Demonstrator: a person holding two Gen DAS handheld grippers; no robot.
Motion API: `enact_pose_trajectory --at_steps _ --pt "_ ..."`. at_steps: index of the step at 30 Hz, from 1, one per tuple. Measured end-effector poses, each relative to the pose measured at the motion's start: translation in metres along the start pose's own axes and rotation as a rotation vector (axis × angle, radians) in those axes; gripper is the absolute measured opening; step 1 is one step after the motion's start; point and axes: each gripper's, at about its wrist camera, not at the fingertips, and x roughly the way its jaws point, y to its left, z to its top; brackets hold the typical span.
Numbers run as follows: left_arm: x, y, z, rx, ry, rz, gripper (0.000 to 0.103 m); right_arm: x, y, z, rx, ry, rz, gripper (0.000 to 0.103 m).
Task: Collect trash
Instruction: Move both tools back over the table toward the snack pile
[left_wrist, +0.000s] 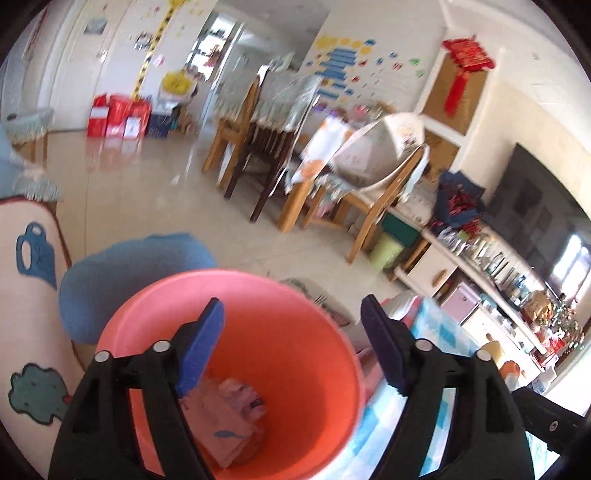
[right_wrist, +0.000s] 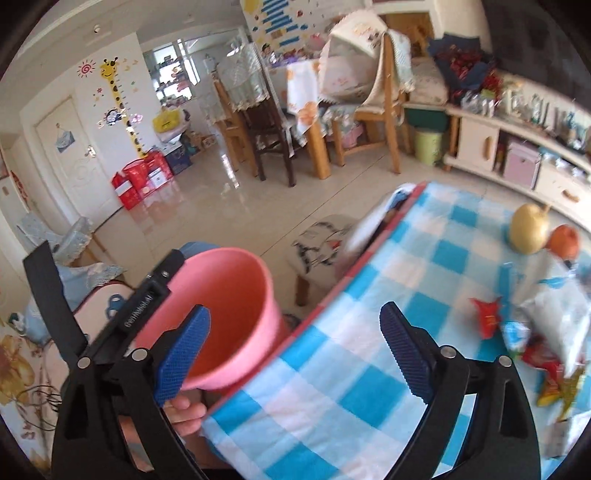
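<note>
- Crumpled paper trash (left_wrist: 229, 417) lies at the bottom of the pink bucket (left_wrist: 295, 332) in the left wrist view; the left gripper (left_wrist: 291, 343) hangs over the bucket mouth, jaws spread wide, gripping nothing.
- Right wrist view: the right gripper (right_wrist: 295, 343) is also wide open and empty above the blue checked tablecloth (right_wrist: 369, 369). Wrappers (right_wrist: 487, 317) lie near a pear (right_wrist: 530, 232); the bucket sits beside the table edge.

Open bucket (left_wrist: 236, 354) mouth below left tongs (left_wrist: 293, 345); wrappers (right_wrist: 546, 332) beside right tongs (right_wrist: 295, 354).
</note>
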Motion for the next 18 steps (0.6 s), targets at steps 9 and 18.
enact_pose_trajectory --at_steps 9,18 --pt "-0.013 -0.061 -0.015 0.144 0.079 -0.153 0.084 -0.093 -0.047 -0.011 0.008 -0.184 -0.18 0.098" --pt "-0.028 -0.135 -0.048 0.433 0.135 -0.136 0.084 -0.14 -0.115 -0.028 0.081 -0.274 -0.319 0.098"
